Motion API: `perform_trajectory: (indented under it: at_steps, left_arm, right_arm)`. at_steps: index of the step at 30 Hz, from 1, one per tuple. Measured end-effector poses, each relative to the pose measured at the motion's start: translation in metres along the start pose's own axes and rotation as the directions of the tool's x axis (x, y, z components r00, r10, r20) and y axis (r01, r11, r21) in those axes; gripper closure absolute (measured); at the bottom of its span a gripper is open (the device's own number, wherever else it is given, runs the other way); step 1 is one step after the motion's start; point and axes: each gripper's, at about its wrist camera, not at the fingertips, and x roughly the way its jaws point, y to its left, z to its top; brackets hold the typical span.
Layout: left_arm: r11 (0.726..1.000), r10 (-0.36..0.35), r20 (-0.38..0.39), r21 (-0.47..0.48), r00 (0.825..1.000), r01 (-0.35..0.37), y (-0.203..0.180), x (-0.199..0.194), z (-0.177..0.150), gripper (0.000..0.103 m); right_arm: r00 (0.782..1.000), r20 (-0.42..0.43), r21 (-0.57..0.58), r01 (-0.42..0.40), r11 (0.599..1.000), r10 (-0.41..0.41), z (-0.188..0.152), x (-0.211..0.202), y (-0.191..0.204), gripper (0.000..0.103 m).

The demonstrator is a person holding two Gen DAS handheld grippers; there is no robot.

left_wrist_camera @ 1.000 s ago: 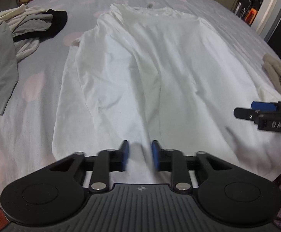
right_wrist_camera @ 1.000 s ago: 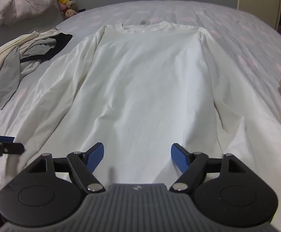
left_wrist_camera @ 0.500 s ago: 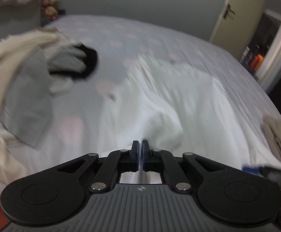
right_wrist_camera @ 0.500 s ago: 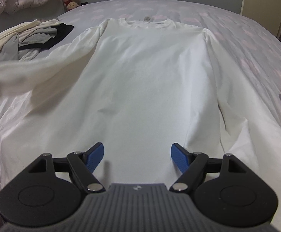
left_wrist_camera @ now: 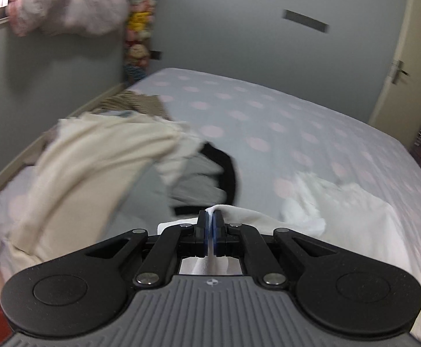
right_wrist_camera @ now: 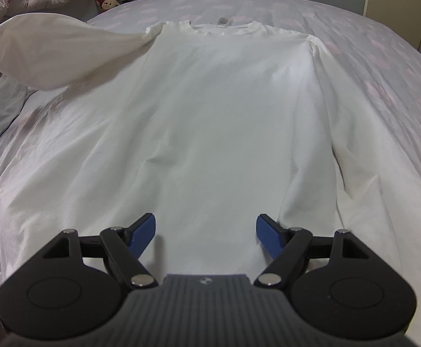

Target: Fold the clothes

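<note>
Left gripper (left_wrist_camera: pixel 210 219) now clamped on the shirt's (right_wrist_camera: pixel 225 121) left sleeve (right_wrist_camera: pixel 51 55), raised off the bed (right_wrist_camera: pixel 369 52) toward ten o'clock, ballooning in air; formerly flat. Camera tilted up toward the wall (left_wrist_camera: pixel 239 29).

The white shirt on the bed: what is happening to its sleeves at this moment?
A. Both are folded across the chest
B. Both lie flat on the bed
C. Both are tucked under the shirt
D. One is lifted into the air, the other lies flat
D: the left tool pinches the white shirt's raised sleeve, while the other sleeve lies on the bed.
</note>
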Motion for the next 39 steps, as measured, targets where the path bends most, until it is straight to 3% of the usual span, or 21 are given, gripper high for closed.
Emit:
perform_trajectory:
  at_steps: [9,14,17,20,22,26,31,34,39]
  left_arm:
    - [0.975,0.146,-0.087,-0.158,0.985,-0.159,0.091,0.045,0.013,0.102]
    - [0.952,0.125,-0.131,-0.265,0.984,-0.156,0.125,0.074,0.006,0.102]
    - [0.946,0.125,-0.113,-0.286,0.986,-0.153,0.130,0.081,0.003,0.094]
    - [0.940,0.138,-0.087,-0.303,0.987,-0.158,0.135,0.074,0.003,0.079]
    - [0.946,0.155,-0.071,-0.278,0.985,-0.169,0.136,0.065,0.004,0.073]
    - [0.964,0.185,-0.034,-0.189,0.982,-0.188,0.129,0.039,0.005,0.072]
    - [0.989,0.148,-0.020,0.014,0.989,-0.148,0.096,0.010,-0.007,0.069]
    - [0.980,0.163,-0.035,0.117,0.986,-0.158,0.076,0.008,-0.022,0.055]
    - [0.963,0.227,-0.094,0.170,0.969,-0.209,0.073,0.027,-0.043,0.055]
  right_arm:
    - [1.000,-0.005,0.017,-0.019,1.000,0.019,-0.001,0.002,-0.003,0.024]
    - [1.000,-0.009,0.021,-0.023,1.000,0.023,-0.002,0.002,-0.004,0.024]
    - [1.000,-0.007,0.029,-0.029,0.999,0.029,-0.002,0.002,-0.004,0.024]
    - [0.999,-0.006,0.036,-0.034,0.999,0.034,0.000,0.003,-0.007,0.024]
    - [0.999,-0.006,0.039,-0.038,0.999,0.038,0.001,0.005,-0.007,0.024]
    - [0.999,-0.004,0.044,-0.046,0.998,0.046,0.001,0.004,-0.008,0.024]
    - [0.999,-0.004,0.046,-0.047,0.998,0.048,0.001,0.004,-0.007,0.024]
    - [0.999,-0.003,0.046,-0.049,0.998,0.049,0.001,0.003,-0.008,0.024]
    - [0.999,0.004,0.055,-0.054,0.997,0.053,0.001,0.002,-0.009,0.024]
